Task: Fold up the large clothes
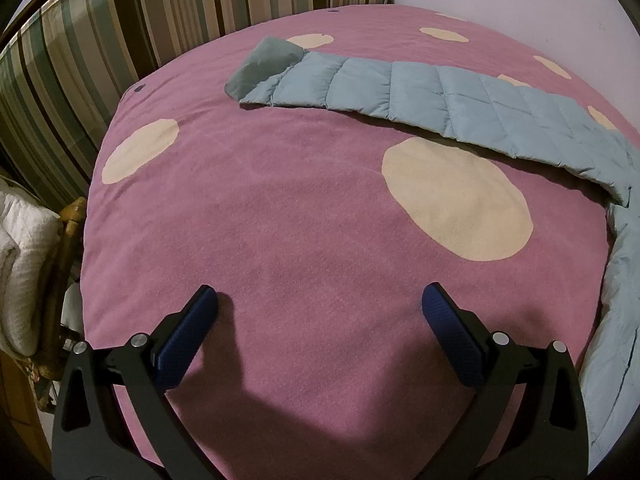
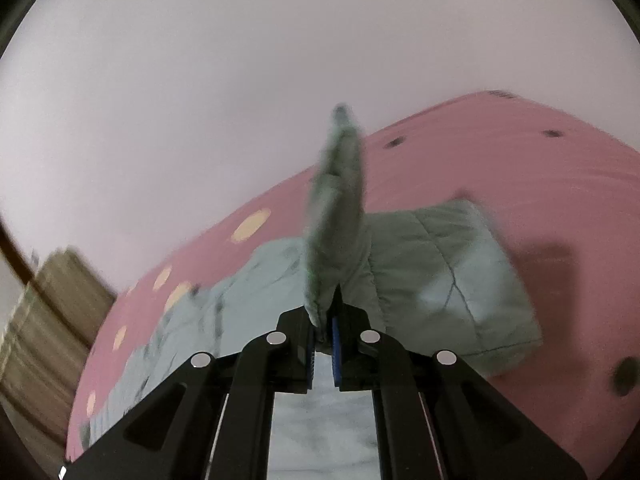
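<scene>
The right hand-held gripper (image 2: 323, 334) pinches a fold of the blue quilted jacket (image 2: 440, 280), while the left hand-held gripper (image 1: 320, 308) hangs spread above the pink bed (image 1: 280, 220).

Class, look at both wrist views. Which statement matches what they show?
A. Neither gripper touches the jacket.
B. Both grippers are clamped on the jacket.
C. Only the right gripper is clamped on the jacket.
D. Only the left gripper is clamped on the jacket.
C: the right gripper pinches a fold of the blue quilted jacket, while the left gripper stands open over the bare pink blanket.

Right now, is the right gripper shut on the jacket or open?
Shut on it: the right gripper has its pads pinched on an edge of the quilted blue jacket, which stands up between them.
</scene>
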Tool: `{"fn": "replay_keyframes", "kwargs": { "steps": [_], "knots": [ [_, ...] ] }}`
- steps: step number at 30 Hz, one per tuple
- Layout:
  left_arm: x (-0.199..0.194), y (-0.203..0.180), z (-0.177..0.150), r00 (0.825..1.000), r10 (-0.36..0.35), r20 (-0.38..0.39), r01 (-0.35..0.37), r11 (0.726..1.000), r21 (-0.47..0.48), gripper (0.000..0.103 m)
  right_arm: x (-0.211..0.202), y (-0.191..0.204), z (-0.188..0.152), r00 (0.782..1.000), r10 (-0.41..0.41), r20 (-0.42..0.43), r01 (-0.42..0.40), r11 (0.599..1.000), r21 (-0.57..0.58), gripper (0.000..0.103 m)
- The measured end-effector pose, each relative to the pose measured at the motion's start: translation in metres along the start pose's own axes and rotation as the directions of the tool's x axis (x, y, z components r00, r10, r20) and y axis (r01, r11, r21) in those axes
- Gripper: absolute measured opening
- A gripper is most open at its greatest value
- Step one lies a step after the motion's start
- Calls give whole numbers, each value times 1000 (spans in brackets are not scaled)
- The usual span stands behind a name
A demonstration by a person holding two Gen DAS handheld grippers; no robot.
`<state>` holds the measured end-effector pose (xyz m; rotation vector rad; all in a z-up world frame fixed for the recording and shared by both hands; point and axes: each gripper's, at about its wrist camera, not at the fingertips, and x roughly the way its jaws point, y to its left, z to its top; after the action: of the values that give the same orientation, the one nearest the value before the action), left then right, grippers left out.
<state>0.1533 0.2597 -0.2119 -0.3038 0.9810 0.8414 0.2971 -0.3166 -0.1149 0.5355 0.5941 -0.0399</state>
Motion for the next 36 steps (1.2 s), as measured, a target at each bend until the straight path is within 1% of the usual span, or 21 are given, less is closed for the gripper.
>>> {"fn": "replay_keyframes", "kwargs": {
  "steps": [2, 4, 5, 6, 9, 10, 13, 15, 16, 19, 20, 24, 25, 27, 28, 29, 30, 31, 32, 34, 36],
  "knots": [
    [0, 1, -1, 1000, -6, -1, 6, 1000, -3, 101, 14, 29, -12, 999, 17, -52, -20, 998, -53, 6],
    [0, 1, -1, 1000, -8, -1, 8, 1000, -5, 101, 36, 66, -26, 995, 15, -102, -28, 991, -134, 6],
    [0, 1, -1, 1000, -9, -1, 9, 1000, -6, 101, 31, 92, -37, 993, 10, -120, -30, 986, -166, 6],
    [0, 1, -1, 1000, -9, -1, 9, 1000, -6, 101, 37, 108, -43, 990, 9, -142, -37, 980, -195, 6],
    [0, 1, -1, 1000, -9, -2, 9, 1000, -5, 101, 68, 133, -61, 977, -6, -213, -56, 958, -282, 6],
    [0, 1, -2, 1000, -10, -1, 10, 1000, -6, 101, 74, 133, -70, 974, -12, -226, -59, 951, -303, 6],
    [0, 1, -2, 1000, -11, -2, 11, 1000, -7, 101, 87, 148, -77, 961, -24, -275, -82, 926, -368, 6],
    [0, 1, -2, 1000, -11, -2, 11, 1000, -7, 101, 102, 165, -90, 955, -35, -295, -89, 914, -397, 6],
    [0, 1, -2, 1000, -11, -2, 11, 1000, -7, 101, 118, 180, -103, 949, -43, -313, -96, 904, -416, 6],
    [0, 1, -2, 1000, -11, -2, 11, 1000, -7, 101, 128, 193, -115, 932, -83, -352, -96, 882, -461, 6],
    [0, 1, -2, 1000, -12, -2, 12, 1000, -7, 101, 140, 199, -129, 929, -97, -357, -92, 874, -477, 6],
    [0, 1, -2, 1000, -12, -2, 12, 1000, -7, 101, 154, 207, -143, 913, -140, -384, -86, 853, -515, 6],
    [0, 1, -2, 1000, -11, -2, 11, 1000, -7, 101, 159, 210, -145, 905, -150, -398, -89, 849, -521, 10],
    [0, 1, -2, 1000, -11, -2, 11, 1000, -7, 101, 161, 209, -152, 904, -156, -399, -91, 840, -534, 12],
    [0, 1, -2, 1000, -11, -2, 11, 1000, -7, 101, 160, 210, -153, 905, -158, -396, -92, 834, -544, 14],
    [0, 1, -2, 1000, -11, -2, 11, 1000, -7, 101, 157, 212, -152, 906, -152, -395, -99, 831, -548, 25],
    [0, 1, -2, 1000, -11, -2, 11, 1000, -7, 101, 154, 214, -151, 904, -127, -408, -127, 832, -540, 33],
    [0, 1, -2, 1000, -11, -2, 11, 1000, -7, 101, 150, 215, -151, 901, -99, -422, -157, 833, -530, 48],
    [0, 1, -2, 1000, -11, -2, 11, 1000, -7, 101, 145, 215, -151, 899, -70, -432, -185, 834, -521, 56],
    [0, 1, -2, 1000, -11, -2, 11, 1000, -7, 101, 135, 216, -152, 893, -20, -449, -239, 825, -512, 57],
    [0, 1, -2, 1000, -12, -2, 12, 1000, -7, 101, 119, 218, -150, 885, 35, -464, -298, 808, -508, 57]
  ]
}}
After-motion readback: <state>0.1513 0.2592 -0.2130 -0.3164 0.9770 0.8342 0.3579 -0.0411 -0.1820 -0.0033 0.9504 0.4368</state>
